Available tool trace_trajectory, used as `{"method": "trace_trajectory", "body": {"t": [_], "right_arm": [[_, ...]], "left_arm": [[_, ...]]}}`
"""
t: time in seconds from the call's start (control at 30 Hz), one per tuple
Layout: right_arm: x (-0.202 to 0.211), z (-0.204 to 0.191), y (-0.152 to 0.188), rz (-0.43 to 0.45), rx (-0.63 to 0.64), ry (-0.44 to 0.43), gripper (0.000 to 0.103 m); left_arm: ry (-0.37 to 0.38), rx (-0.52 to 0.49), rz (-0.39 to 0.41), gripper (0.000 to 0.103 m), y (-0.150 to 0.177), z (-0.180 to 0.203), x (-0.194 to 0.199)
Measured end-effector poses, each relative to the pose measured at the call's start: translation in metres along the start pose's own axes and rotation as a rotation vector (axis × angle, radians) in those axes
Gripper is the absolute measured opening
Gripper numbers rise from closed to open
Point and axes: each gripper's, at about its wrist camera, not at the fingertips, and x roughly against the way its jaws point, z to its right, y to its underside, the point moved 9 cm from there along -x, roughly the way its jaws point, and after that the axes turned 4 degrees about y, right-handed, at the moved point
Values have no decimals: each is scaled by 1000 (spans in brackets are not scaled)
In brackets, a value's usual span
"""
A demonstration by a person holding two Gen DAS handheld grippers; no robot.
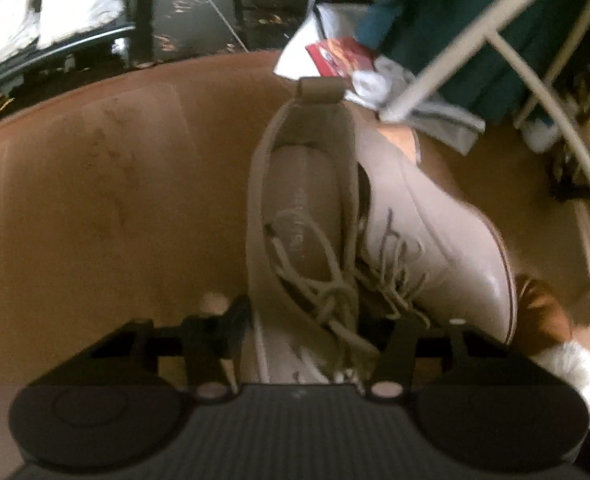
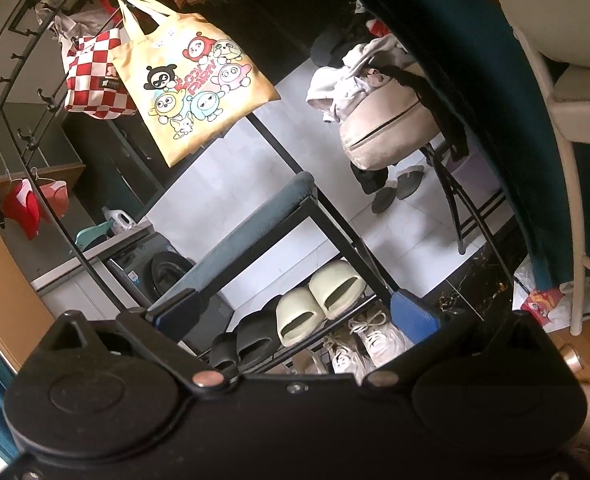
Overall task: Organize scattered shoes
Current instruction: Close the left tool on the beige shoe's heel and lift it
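In the left wrist view my left gripper (image 1: 315, 332) is shut on the laced front of a beige lace-up shoe (image 1: 299, 216), whose heel points away from me. A second beige shoe (image 1: 443, 240) lies against its right side on the brown floor (image 1: 95, 200). In the right wrist view my right gripper (image 2: 295, 312) is open and empty, its blue fingertips (image 2: 413, 314) apart, facing a black shoe rack (image 2: 335, 216). The rack holds cream slides (image 2: 319, 300), black slides (image 2: 243, 340) and white sneakers (image 2: 371, 336).
A white metal frame (image 1: 447, 64) with teal cloth (image 1: 475, 12) and white bags stands right of the shoes. A yellow cartoon tote (image 2: 199, 80) and a checked bag (image 2: 95, 76) hang above the rack. A stool with a beige backpack (image 2: 387, 124) stands on the tiles.
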Motion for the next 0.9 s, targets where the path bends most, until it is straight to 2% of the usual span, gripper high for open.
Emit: {"method": "trace_trajectory", "body": {"t": [0.2,0.33,0.43,0.67,0.8,0.9], "right_arm": [[-4,0,3,-13,-16,4,103],[-10,-2,7,-27,-33,2,103],[-19,-10,14,-43,-30,0,103],[-45,-33,39,-112,33,-15,103],[-53,-42,50,-146,65,-30,103],[-53,-41,52,-161,85,-25,103]], "left_arm": [[-15,15,86,45,-34,-33,39],[-8,147,155,44,-51,-79,74],[-51,155,221,34,-59,-98,95],[-70,332,187,33,-43,-157,99],[-21,403,207,35,-40,-165,98],[-7,441,199,41,-46,-162,92]]}}
